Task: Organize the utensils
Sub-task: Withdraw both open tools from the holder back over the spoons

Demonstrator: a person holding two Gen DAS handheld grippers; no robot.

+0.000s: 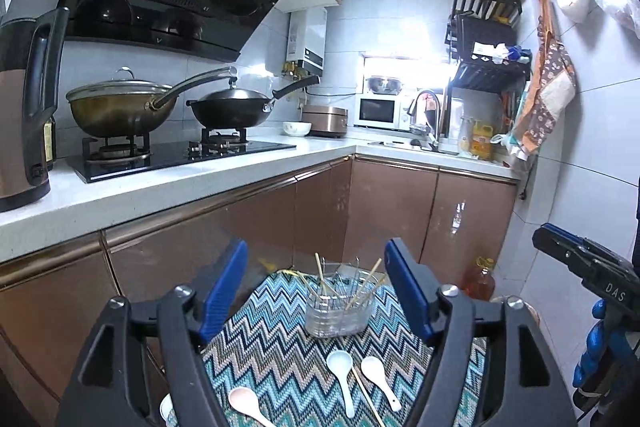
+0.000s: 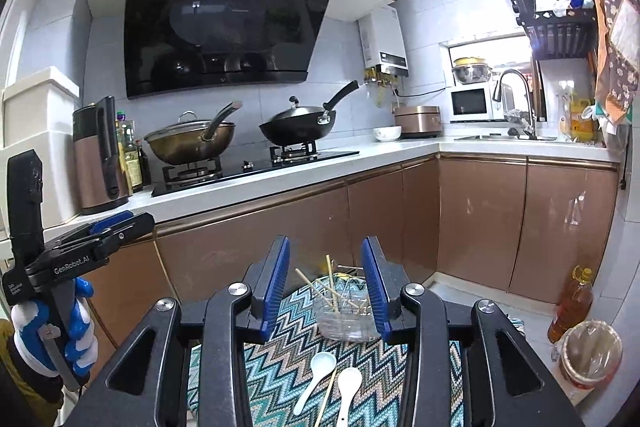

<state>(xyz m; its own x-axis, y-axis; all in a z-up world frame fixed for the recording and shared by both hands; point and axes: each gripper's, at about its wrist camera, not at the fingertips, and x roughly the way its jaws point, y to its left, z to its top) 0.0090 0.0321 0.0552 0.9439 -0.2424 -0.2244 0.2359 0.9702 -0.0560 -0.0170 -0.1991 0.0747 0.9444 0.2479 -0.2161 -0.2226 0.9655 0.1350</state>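
Note:
A clear plastic holder with several chopsticks standing in it sits at the far end of a zigzag-patterned mat. Nearer me on the mat lie two white spoons, a pinkish spoon and a loose chopstick. My left gripper hangs above the mat, open and empty. In the right wrist view my right gripper is also open, narrower, with nothing between its pads; the holder, two spoons and the chopstick lie below it.
A white counter with brown cabinets runs along the left and far side, carrying a kettle, two woks on the hob. An oil bottle and a lidded jar stand on the floor to the right.

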